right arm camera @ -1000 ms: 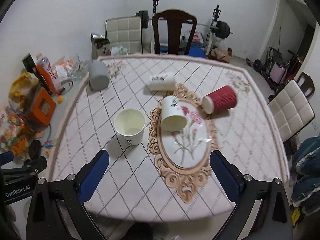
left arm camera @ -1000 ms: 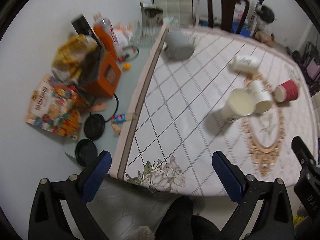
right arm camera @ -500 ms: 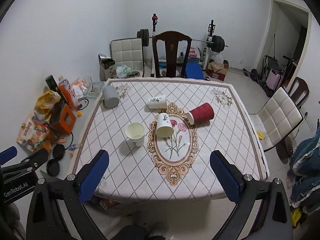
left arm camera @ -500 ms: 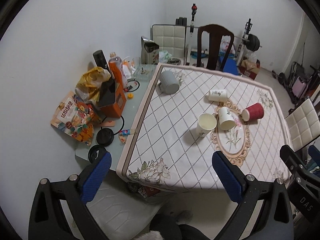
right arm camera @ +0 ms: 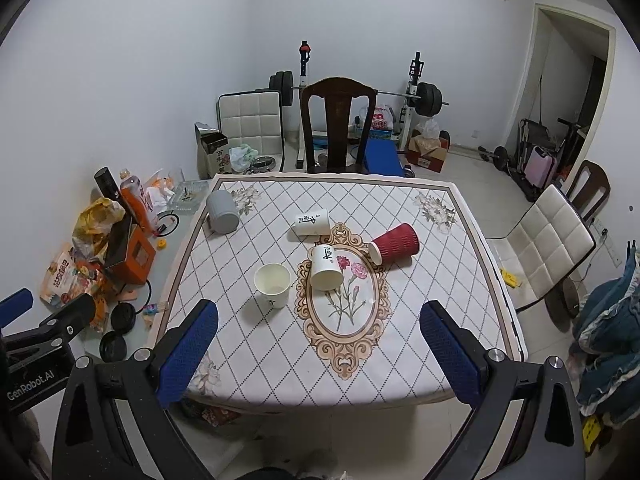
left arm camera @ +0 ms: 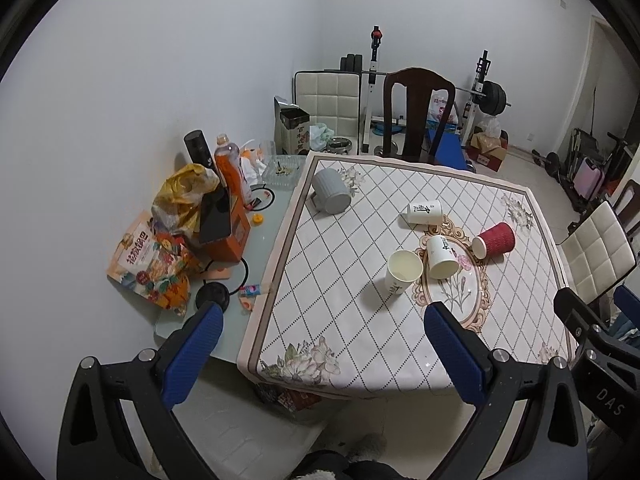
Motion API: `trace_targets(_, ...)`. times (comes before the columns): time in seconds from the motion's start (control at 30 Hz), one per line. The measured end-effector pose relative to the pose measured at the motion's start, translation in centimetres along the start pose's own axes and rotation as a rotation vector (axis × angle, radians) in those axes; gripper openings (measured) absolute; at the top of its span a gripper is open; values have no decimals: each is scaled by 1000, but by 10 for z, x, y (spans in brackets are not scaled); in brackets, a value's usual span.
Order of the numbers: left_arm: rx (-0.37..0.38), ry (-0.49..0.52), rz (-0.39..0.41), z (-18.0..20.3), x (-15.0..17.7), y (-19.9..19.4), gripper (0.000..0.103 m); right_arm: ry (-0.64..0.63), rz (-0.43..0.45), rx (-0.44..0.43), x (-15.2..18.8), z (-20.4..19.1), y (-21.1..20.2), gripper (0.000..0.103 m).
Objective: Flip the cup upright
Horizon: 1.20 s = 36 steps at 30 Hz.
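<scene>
One white paper cup (right arm camera: 273, 285) (left arm camera: 403, 272) stands upright left of the table's middle. A second white cup (right arm camera: 326, 267) (left arm camera: 441, 257) lies tipped on the floral oval. A third white cup (right arm camera: 313, 222) (left arm camera: 424, 212) lies on its side behind it. A red ribbed cup (right arm camera: 395, 242) (left arm camera: 493, 239) lies on its side to the right. A grey mug (right arm camera: 222, 211) (left arm camera: 330, 192) lies at the far left corner. My left gripper (left arm camera: 320, 340) and right gripper (right arm camera: 318, 330) are open and empty, held high and back from the table's near edge.
The table (right arm camera: 400, 360) has a diamond-pattern cloth. A cluttered side table (left arm camera: 256, 240) with snack bags, an orange box and bottles stands to its left. A dark wooden chair (right arm camera: 338, 120) stands behind, a white chair (right arm camera: 548, 244) to the right, gym weights at the back wall.
Both grippers have pulled back and up from the table, so the whole table and room now show. The cups have not moved.
</scene>
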<state>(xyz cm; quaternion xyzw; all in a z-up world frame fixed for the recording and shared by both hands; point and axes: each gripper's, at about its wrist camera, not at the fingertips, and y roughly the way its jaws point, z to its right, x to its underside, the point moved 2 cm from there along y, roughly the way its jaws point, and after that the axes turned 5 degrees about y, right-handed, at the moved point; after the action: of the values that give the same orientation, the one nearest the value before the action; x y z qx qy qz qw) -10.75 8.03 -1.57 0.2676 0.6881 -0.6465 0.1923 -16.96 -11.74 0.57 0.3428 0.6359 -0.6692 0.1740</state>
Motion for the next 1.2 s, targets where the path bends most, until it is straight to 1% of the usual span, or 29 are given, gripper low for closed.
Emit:
trace_targets(0.17, -20, 8, 5, -3, -2, 3, 103, -2, -8, 0, -1, -2, 1, 102)
trace_targets(0.43, -37, 26, -7, -6, -2, 12, 103, 3, -29, 9, -3, -5, 13, 102)
trace_targets(0.87, -37, 28, -18, -10, -1, 18, 103, -1, -63, 9, 2, -8, 27, 102)
trace_targets(1.2, -39, 25, -21, -12, 0, 21, 103, 1, -72, 4, 5, -9, 28, 102)
